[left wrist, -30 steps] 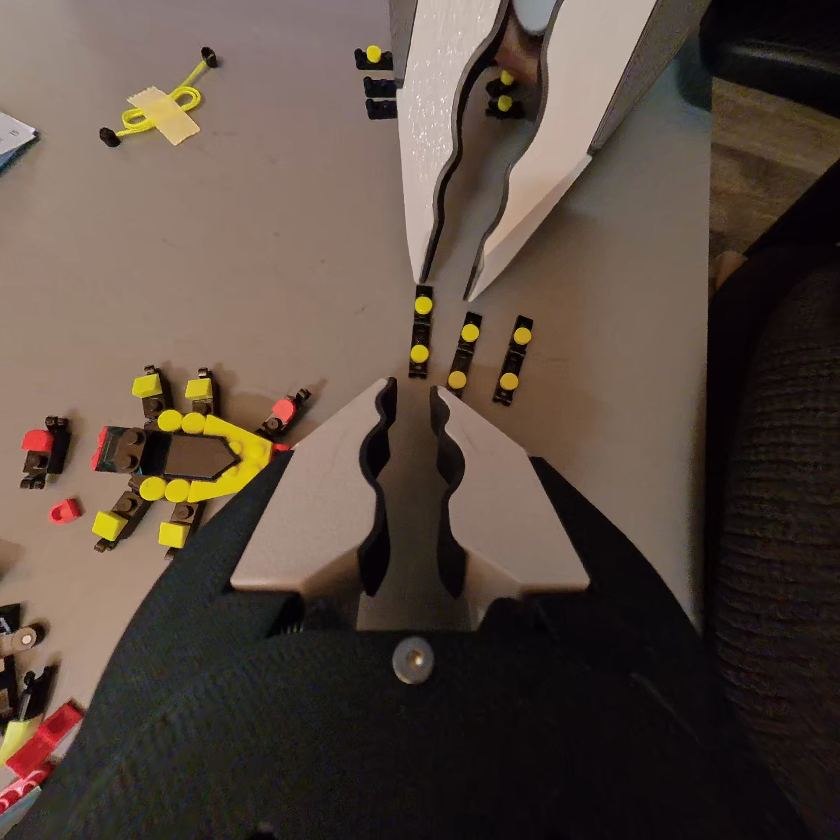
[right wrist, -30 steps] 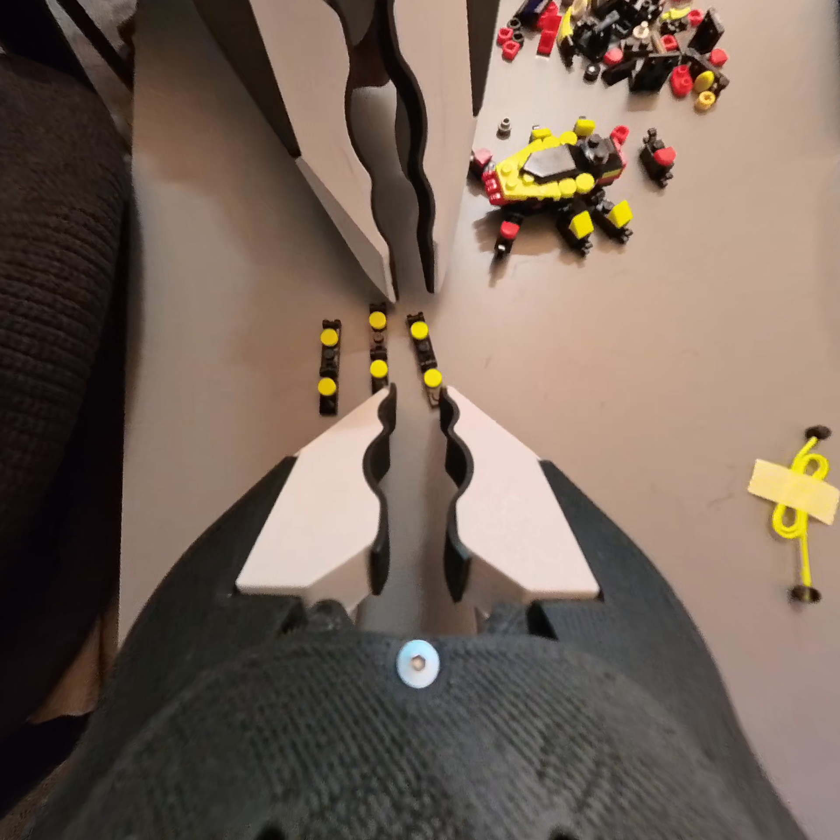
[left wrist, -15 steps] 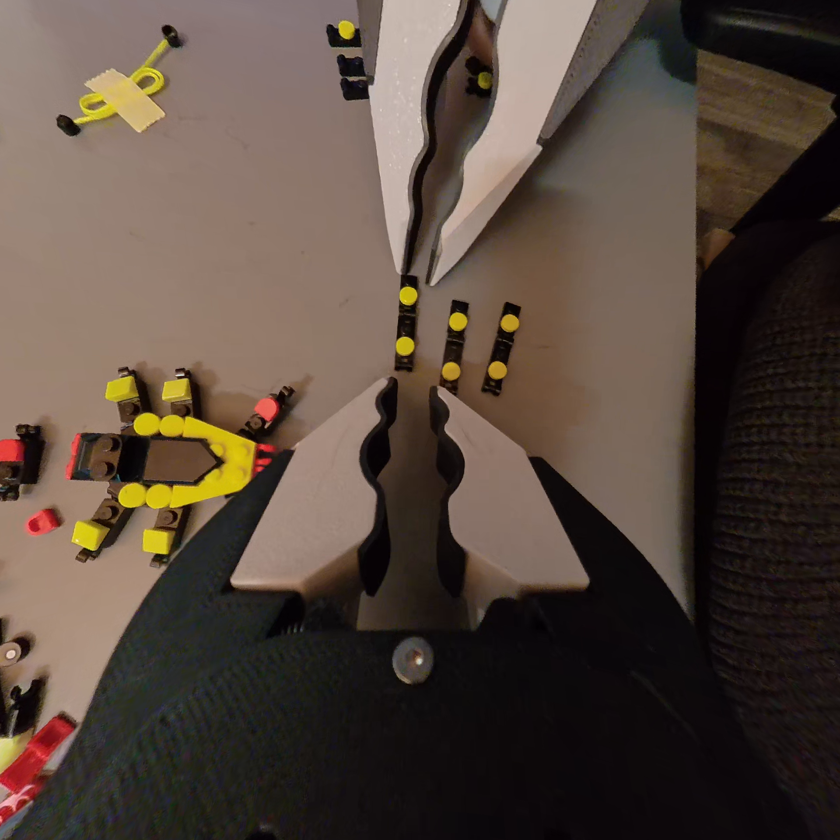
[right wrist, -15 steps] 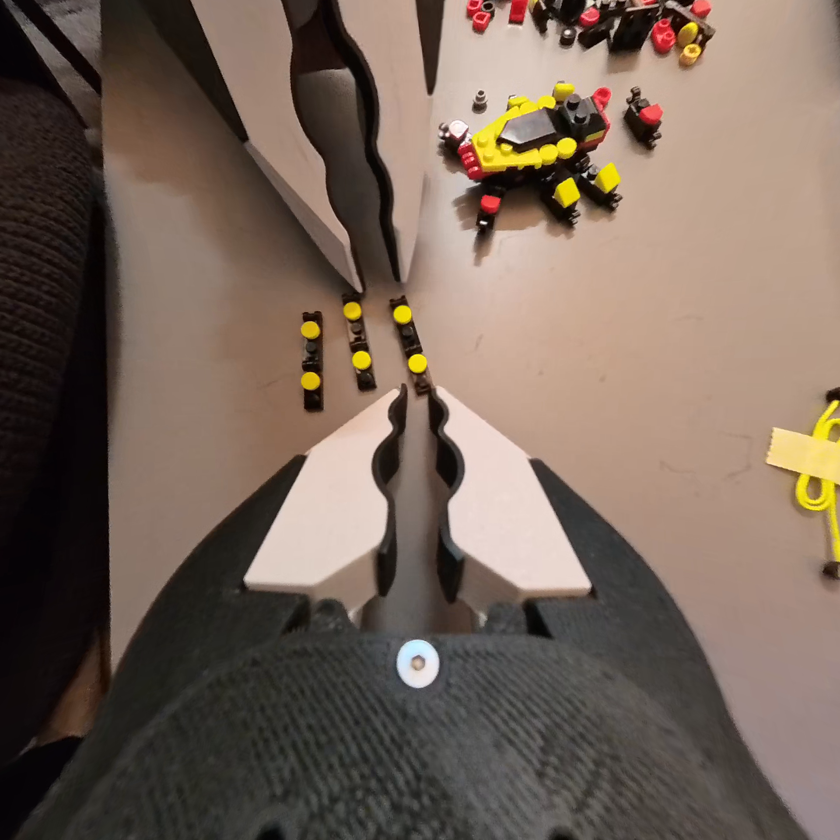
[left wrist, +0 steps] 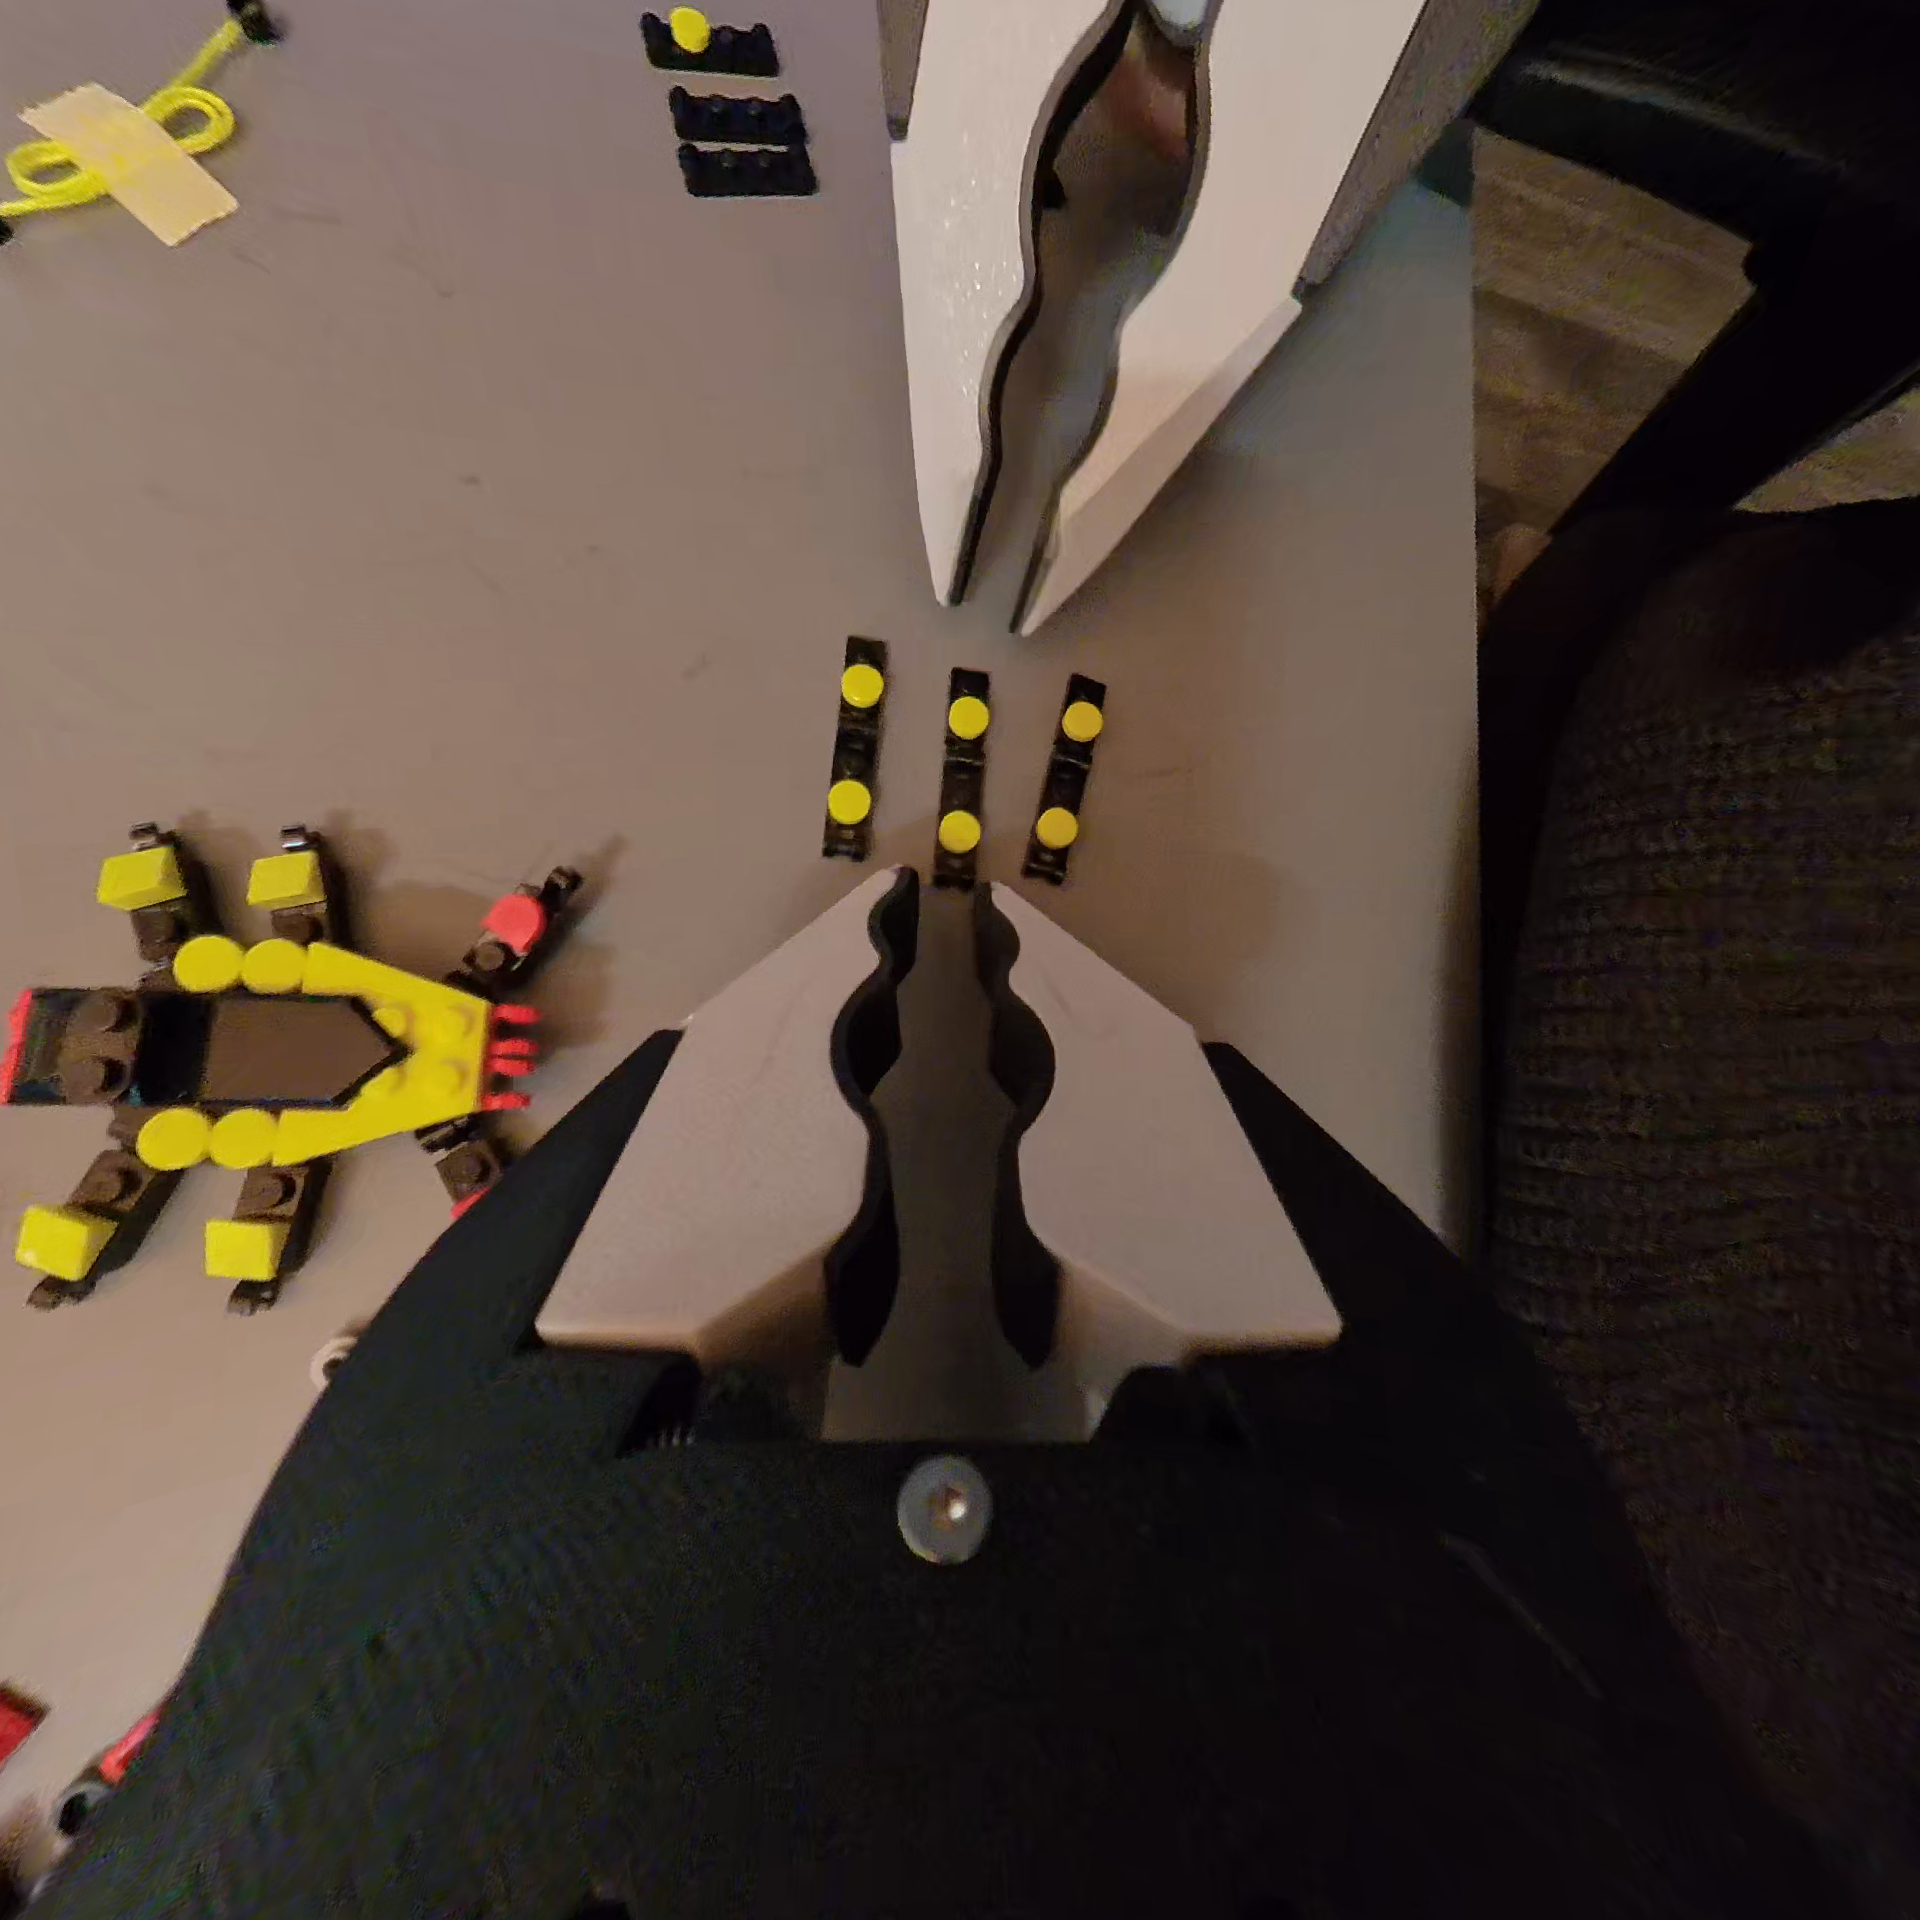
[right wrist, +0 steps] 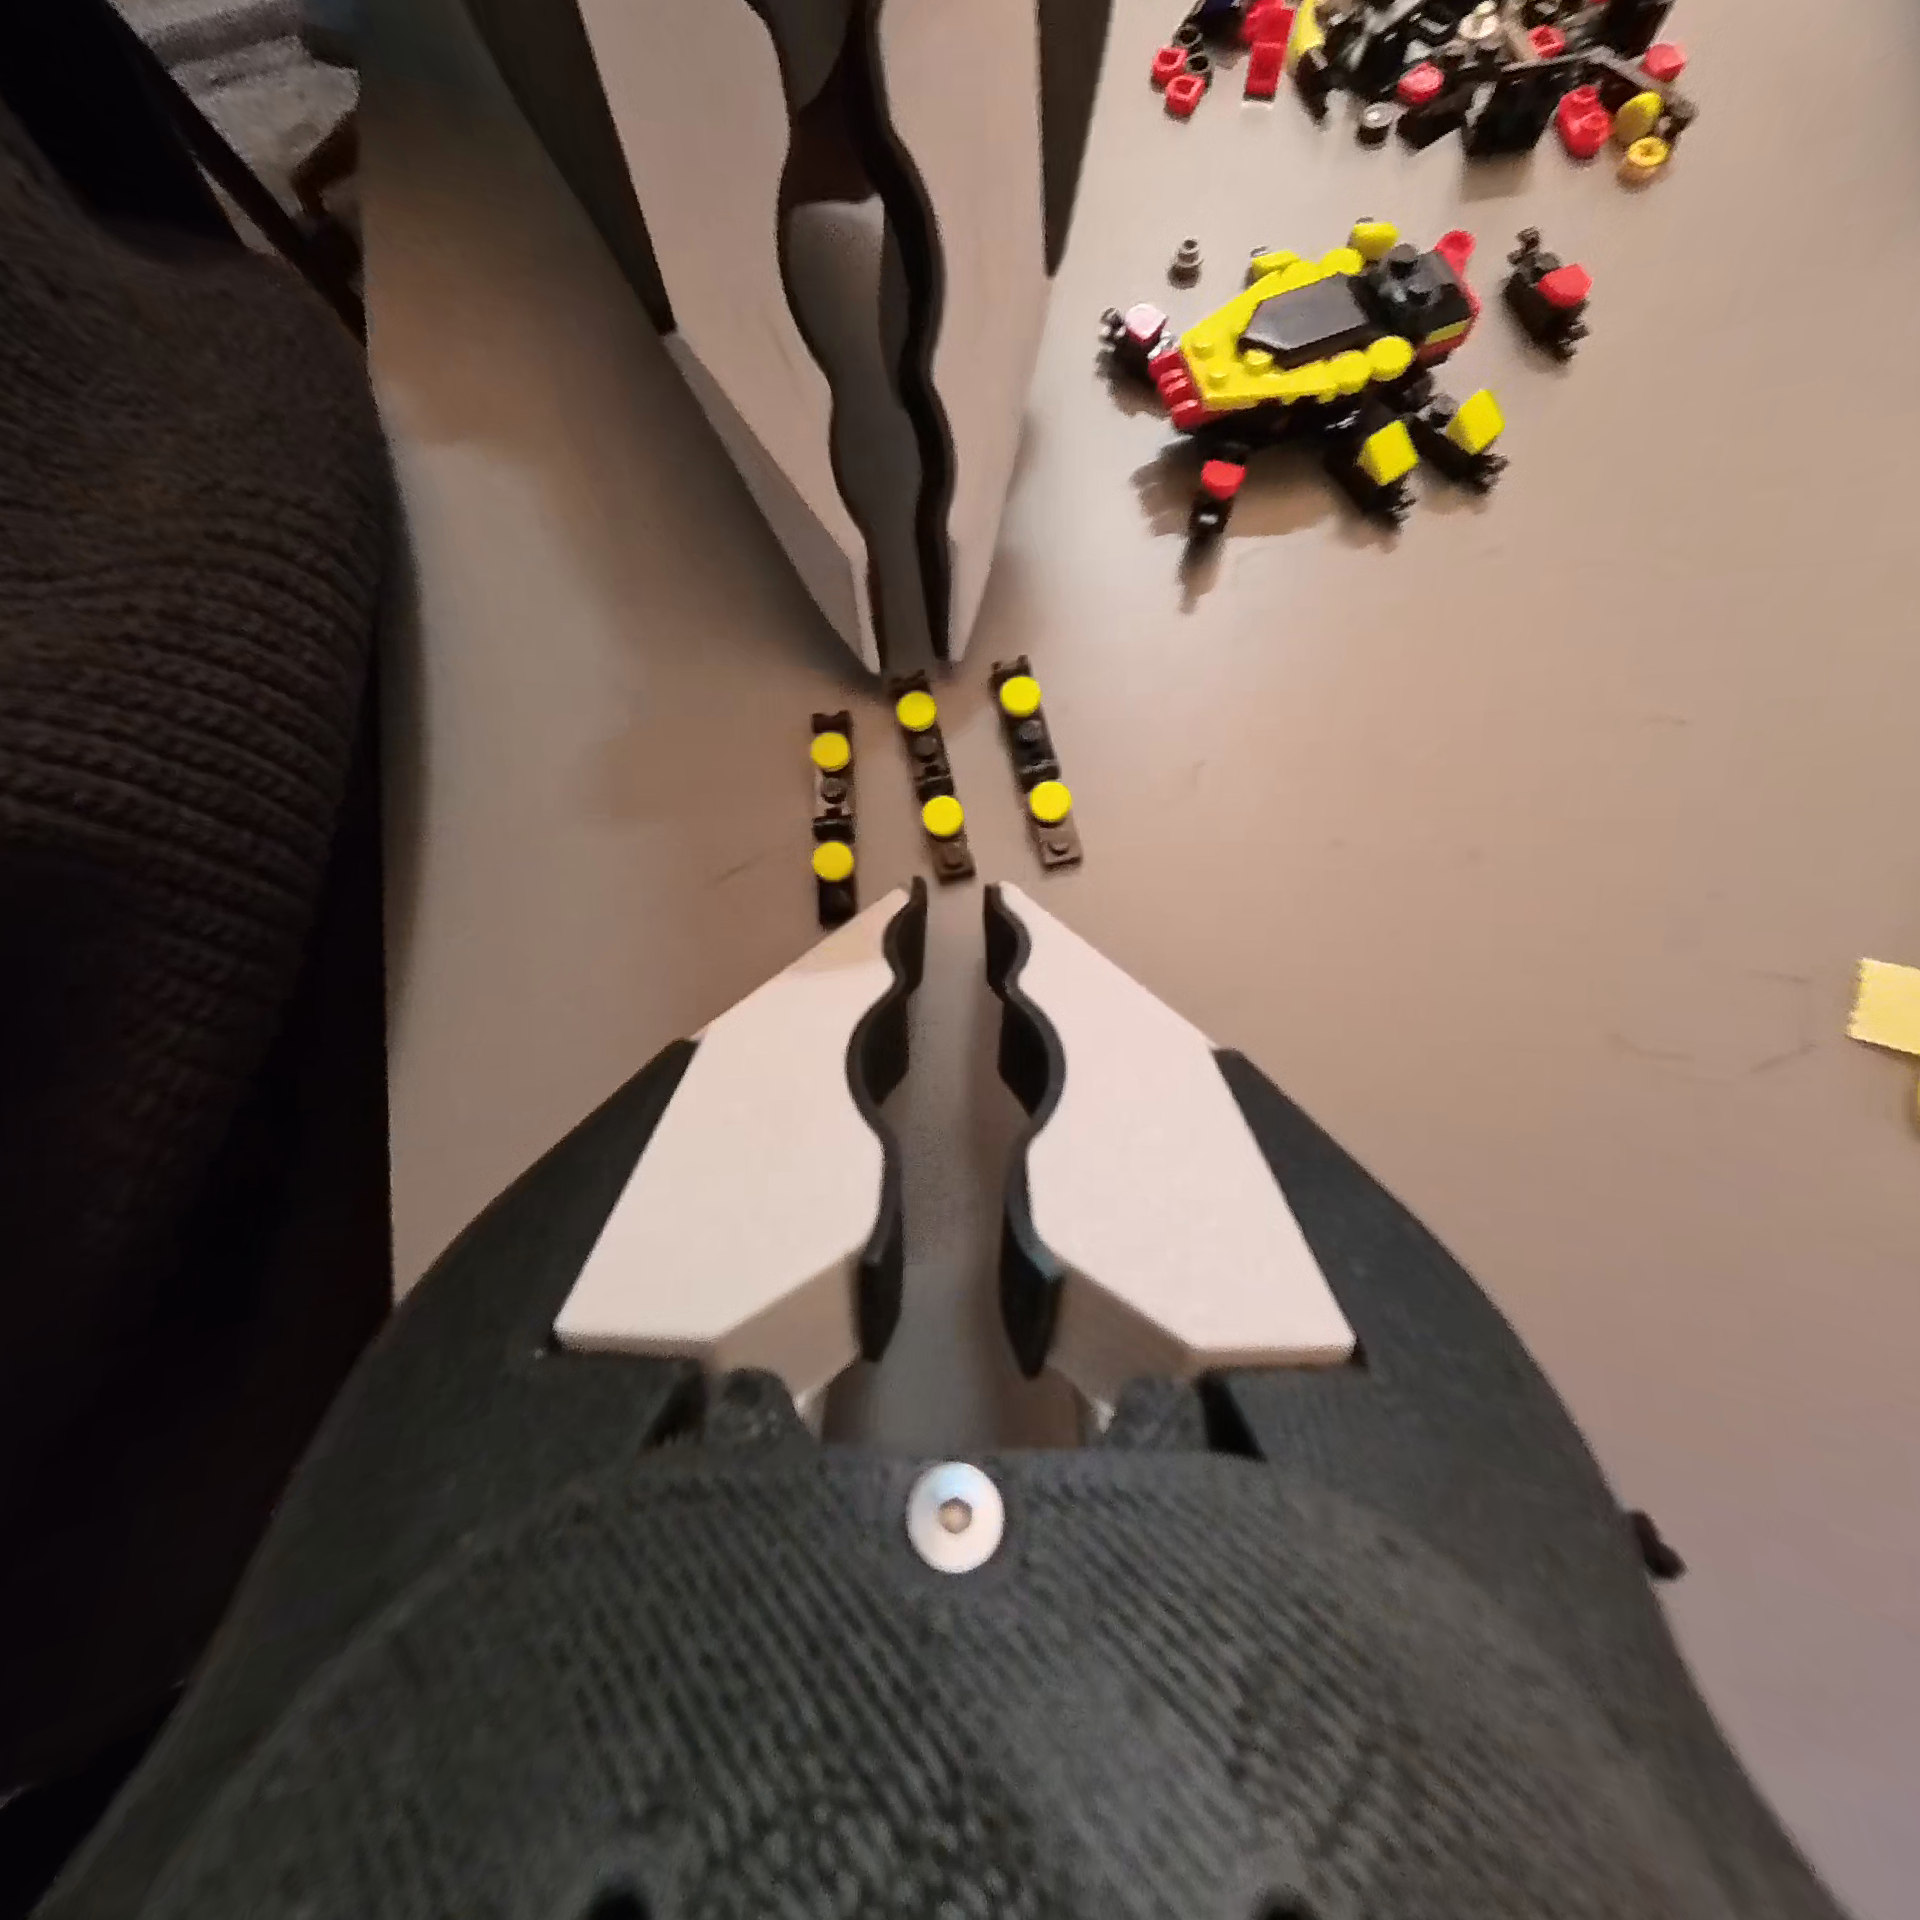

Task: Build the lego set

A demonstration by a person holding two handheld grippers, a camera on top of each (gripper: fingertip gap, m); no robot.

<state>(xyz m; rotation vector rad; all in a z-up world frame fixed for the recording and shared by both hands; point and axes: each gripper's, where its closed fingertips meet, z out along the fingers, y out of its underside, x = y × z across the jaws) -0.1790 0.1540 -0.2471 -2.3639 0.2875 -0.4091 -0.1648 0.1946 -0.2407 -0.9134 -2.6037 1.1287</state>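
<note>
Item, far left of the left wrist view: part-built yellow-and-black model (left wrist: 281, 1060), set aside on the table (left wrist: 520, 468).

Item, centre: three black strips with yellow studs (left wrist: 961, 774), side by side.

Item: my left gripper (left wrist: 945, 894), narrowly parted, empty, facing the middle strip's near end.

Item: my right gripper (right wrist: 951, 899), likewise parted, empty, opposite.

Step, as I judge: picking a strip. Next: close both ends squarely.

The yellow cord (left wrist: 125, 156) and its tape strip (right wrist: 1886, 1008) run off the frame edges. The loose brick pile (right wrist: 1455, 73) is cut by the top edge, its small pieces too tiny to identify. The left gripper's (left wrist: 945, 888) black body hides the model's (left wrist: 270, 1060) near legs.
</note>
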